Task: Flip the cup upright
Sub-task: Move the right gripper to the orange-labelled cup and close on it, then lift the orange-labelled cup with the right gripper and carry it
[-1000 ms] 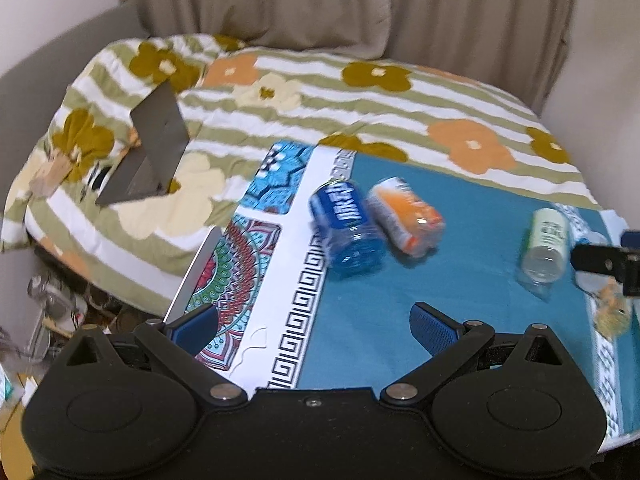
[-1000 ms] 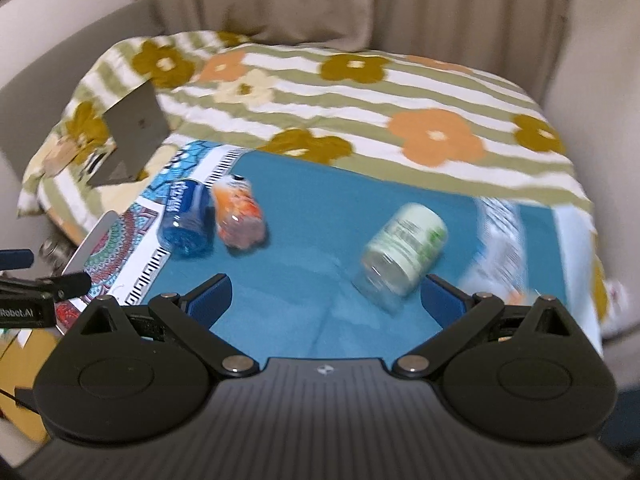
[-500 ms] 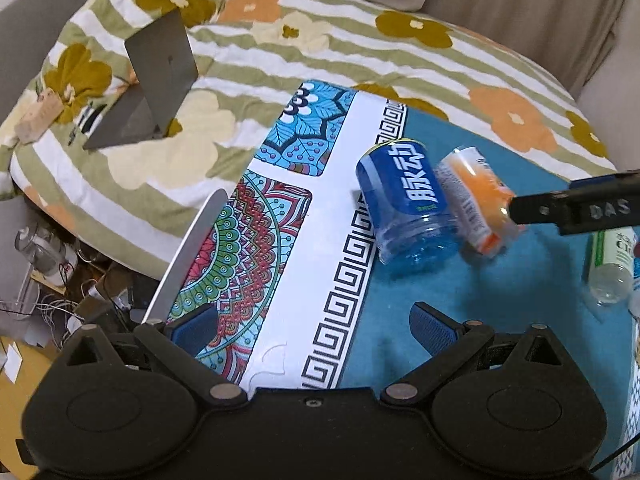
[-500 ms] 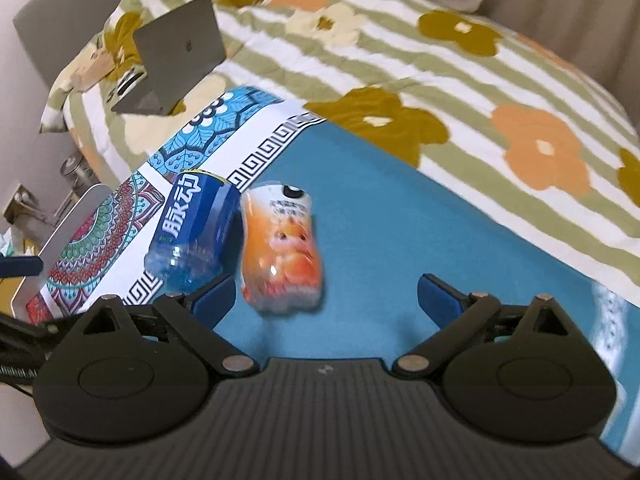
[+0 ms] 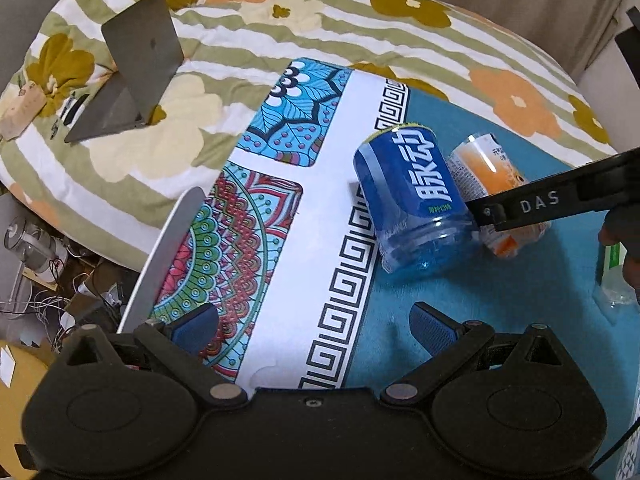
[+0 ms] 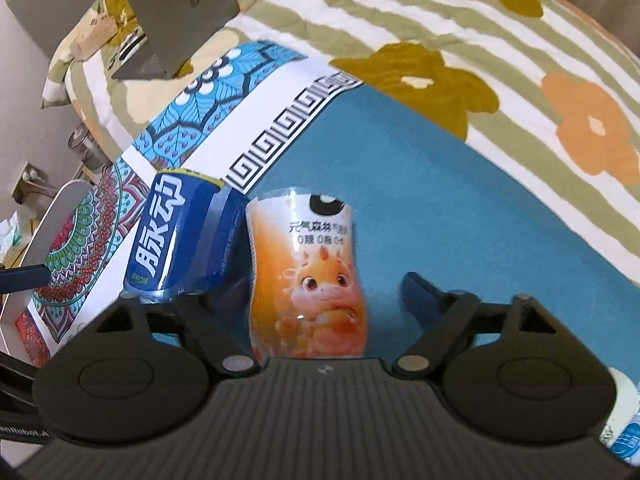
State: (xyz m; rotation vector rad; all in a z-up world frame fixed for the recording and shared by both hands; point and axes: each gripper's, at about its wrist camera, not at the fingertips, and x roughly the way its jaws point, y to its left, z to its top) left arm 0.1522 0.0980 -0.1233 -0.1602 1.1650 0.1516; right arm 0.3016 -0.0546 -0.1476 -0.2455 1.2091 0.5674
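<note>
My right gripper [image 6: 320,292] is spread wide around the orange cup [image 6: 306,280], which lies on its side on the blue mat [image 6: 460,200]; neither finger appears to touch it, though the left finger is partly hidden between this cup and its neighbour. The blue cup [image 5: 416,200] lies on its side just beside the orange one, apparently touching it, across the border of the mat. My left gripper [image 5: 316,326] hangs wide and empty above the mat, near the blue cup but apart from it. From the left wrist view, one finger of the right gripper [image 5: 556,200] crosses in front of the orange cup [image 5: 496,172].

Step in hand, as I judge it: the approach for a grasp on the orange cup; nothing is upright yet. The next move calls for closing my right fingers on the cup's waist, then lifting and turning the wrist until the base faces the mat. The tight gap beside the blue cup leaves little room for the left finger, so a nudge to that cup is a risk
</note>
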